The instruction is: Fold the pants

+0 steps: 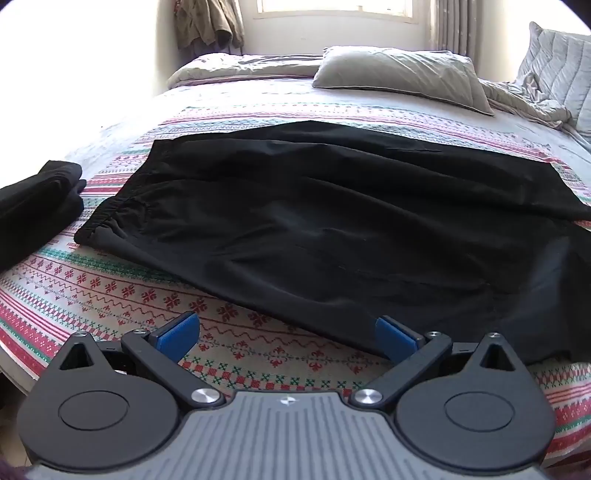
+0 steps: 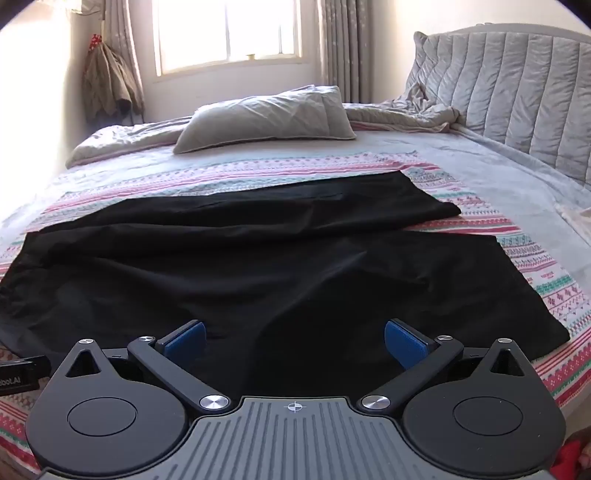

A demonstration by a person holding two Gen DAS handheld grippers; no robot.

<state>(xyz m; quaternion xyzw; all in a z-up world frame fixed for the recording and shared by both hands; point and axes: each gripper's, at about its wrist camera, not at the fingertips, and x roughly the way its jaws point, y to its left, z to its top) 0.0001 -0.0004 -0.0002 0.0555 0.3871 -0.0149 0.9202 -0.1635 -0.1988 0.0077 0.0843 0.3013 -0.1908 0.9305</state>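
Observation:
Black pants (image 1: 314, 221) lie spread flat across the patterned bedspread (image 1: 110, 291), waistband to the left, legs running right. In the right wrist view the pants (image 2: 258, 266) show two legs splayed apart at the right. My left gripper (image 1: 288, 338) is open and empty, hovering over the bedspread just in front of the near edge of the pants. My right gripper (image 2: 293, 341) is open and empty, above the near leg of the pants.
A folded black garment (image 1: 33, 214) lies at the bed's left edge. A grey pillow (image 2: 269, 118) and a rumpled grey quilt (image 2: 402, 114) lie at the far side. A padded headboard (image 2: 517, 85) stands at right. A window (image 2: 225, 33) is behind.

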